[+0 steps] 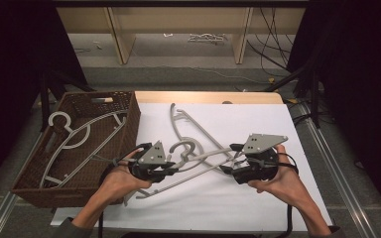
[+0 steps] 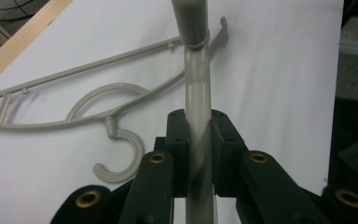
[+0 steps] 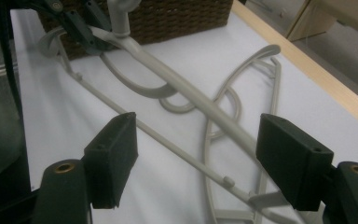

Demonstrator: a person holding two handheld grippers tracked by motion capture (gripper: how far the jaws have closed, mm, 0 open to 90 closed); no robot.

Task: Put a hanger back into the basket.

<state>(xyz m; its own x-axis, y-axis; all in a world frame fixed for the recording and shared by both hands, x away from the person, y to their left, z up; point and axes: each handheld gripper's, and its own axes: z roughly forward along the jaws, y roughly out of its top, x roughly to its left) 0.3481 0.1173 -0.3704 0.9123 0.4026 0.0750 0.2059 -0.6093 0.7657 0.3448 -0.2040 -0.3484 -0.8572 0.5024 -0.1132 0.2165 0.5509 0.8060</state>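
Beyond my left fingers, at the far left of the table, sits the dark brown woven wicker basket (image 1: pixel 131 116), with one pale grey plastic clothes hanger (image 1: pixel 79 136) lying inside it, hook toward the far corner; my left hand (image 1: pixel 116 181) holds the left gripper (image 1: pixel 171 167) just beside the basket's near right corner, and its jaws are clamped narrow on the shoulder bar of a second grey plastic hanger (image 2: pixel 196 100), which runs straight up between the black pads (image 2: pixel 177 140) in the left gripper view; past those pads to the left, a third grey hanger (image 2: pixel 98 93) lies flat on the white table sheet (image 1: pixel 258 124), its hook curling back toward my fingers; in the high view the gripped hanger stretches across the sheet between my two hands, crossing over the flat one; to the right, my right hand (image 1: pixel 283 181) holds the right gripper (image 3: pixel 196 158), its jaws spread wide and holding nothing; between and beyond those right pads (image 3: pixel 114 154) the gripped hanger's thick arm (image 3: pixel 191 93) slants away toward the left gripper and the basket, with its thin lower bar passing just under the gap.
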